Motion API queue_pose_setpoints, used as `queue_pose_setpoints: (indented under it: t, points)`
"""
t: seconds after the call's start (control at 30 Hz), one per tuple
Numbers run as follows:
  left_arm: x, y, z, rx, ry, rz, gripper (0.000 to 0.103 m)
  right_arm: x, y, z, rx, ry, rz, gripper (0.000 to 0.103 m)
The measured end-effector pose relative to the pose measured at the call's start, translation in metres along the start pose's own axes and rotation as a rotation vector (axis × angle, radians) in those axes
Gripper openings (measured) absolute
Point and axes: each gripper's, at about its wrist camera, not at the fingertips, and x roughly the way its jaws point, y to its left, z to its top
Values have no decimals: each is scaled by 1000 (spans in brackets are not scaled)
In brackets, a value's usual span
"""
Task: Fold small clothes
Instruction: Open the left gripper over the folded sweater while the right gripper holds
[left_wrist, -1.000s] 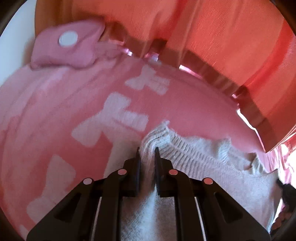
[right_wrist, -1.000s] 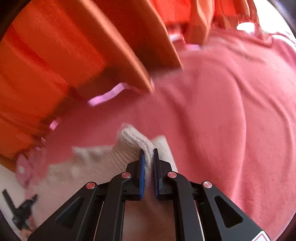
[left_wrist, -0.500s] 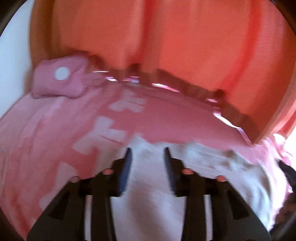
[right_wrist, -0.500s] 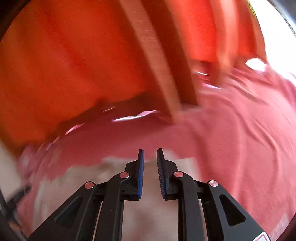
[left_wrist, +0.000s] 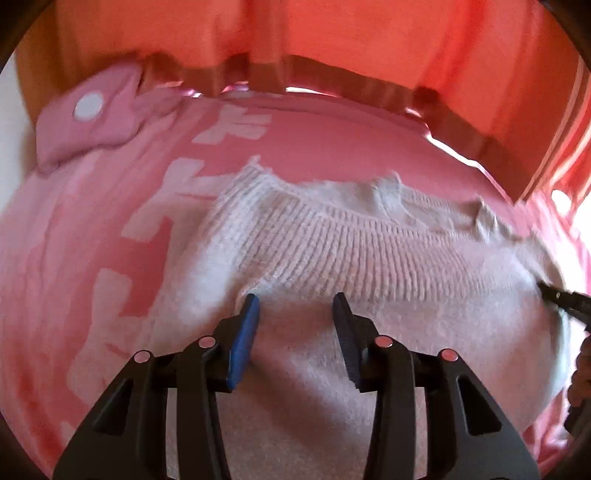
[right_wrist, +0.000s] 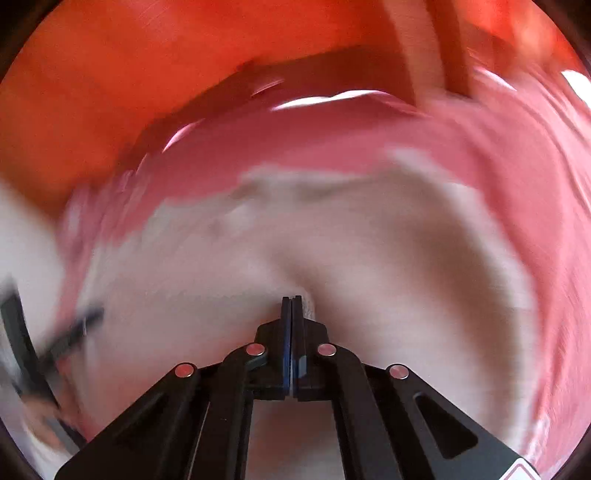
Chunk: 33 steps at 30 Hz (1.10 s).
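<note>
A small cream knit sweater (left_wrist: 362, 258) lies flat on a pink bed cover (left_wrist: 110, 221), its ribbed hem folded across the top. My left gripper (left_wrist: 295, 306) is open and empty just above the sweater's near part. In the right wrist view, which is blurred, my right gripper (right_wrist: 292, 300) has its jaws pressed together over the sweater (right_wrist: 369, 258); no cloth shows clearly between them. The right gripper's tip also shows at the right edge of the left wrist view (left_wrist: 565, 299).
The pink cover carries white block patterns (left_wrist: 177, 184). A pink pillow with a white dot (left_wrist: 88, 110) lies at the far left. Orange curtains (left_wrist: 332, 33) and a wooden frame (left_wrist: 461, 110) stand behind the bed. The left gripper appears at the left edge of the right wrist view (right_wrist: 55, 343).
Both grippers let go of the sweater's edge and drew back. The left one opened wide. The right one opened slightly, then closed. The sweater now lies flat with its hem folded over.
</note>
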Motion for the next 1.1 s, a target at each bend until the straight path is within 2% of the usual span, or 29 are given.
queue_pose_setpoints:
  t: [0.03,0.1,0.13,0.2,0.23,0.27,0.3,0.47,0.53,0.57,0.63,0.67,0.73,0.77,0.83,0.97,1.03,1.1]
  points:
    - [1,3,1,-21,-1,-17,40,-4,-15,4,41,-18,-24,0]
    - [-3,2,2,-49,-16,-35,40,-14,-23,9,116,-56,60,0]
    - [-4,0,3,-49,-22,-33,41,-21,-19,10,103,-96,88,10]
    - [-2,-4,3,-47,-19,-22,43,-21,-10,16,48,-123,35,12]
    - [0,-5,2,-45,-14,-18,43,-12,-5,17,33,-102,-22,12]
    - [2,-6,2,-37,-11,-11,44,4,-6,19,35,-43,-79,9]
    - [3,-7,2,-29,-10,-6,44,9,-7,20,53,-41,-87,7]
    - [5,-10,2,-13,-10,5,50,-21,12,14,15,-167,-59,8]
    - [5,-14,1,5,-12,17,52,-1,14,15,-30,-101,-175,8]
    - [6,-17,1,14,-13,28,53,14,8,17,-12,-53,-199,8]
    - [5,-20,1,26,-17,45,54,7,7,23,34,-90,-146,10]
    - [5,-21,0,27,-19,49,54,-6,13,23,39,-124,-52,10]
    - [3,-24,1,23,-25,48,55,-20,29,18,10,-149,44,11]
    - [1,-26,1,22,-27,43,56,-25,46,13,-45,-155,78,12]
    - [1,-32,2,35,-34,45,57,-15,81,1,-165,-111,88,12]
    - [10,-38,1,73,-21,80,60,28,121,-21,-286,36,80,12]
    - [13,-39,1,81,-21,88,60,38,129,-26,-332,40,26,11]
    - [13,-38,2,76,-20,87,61,32,131,-25,-319,19,35,11]
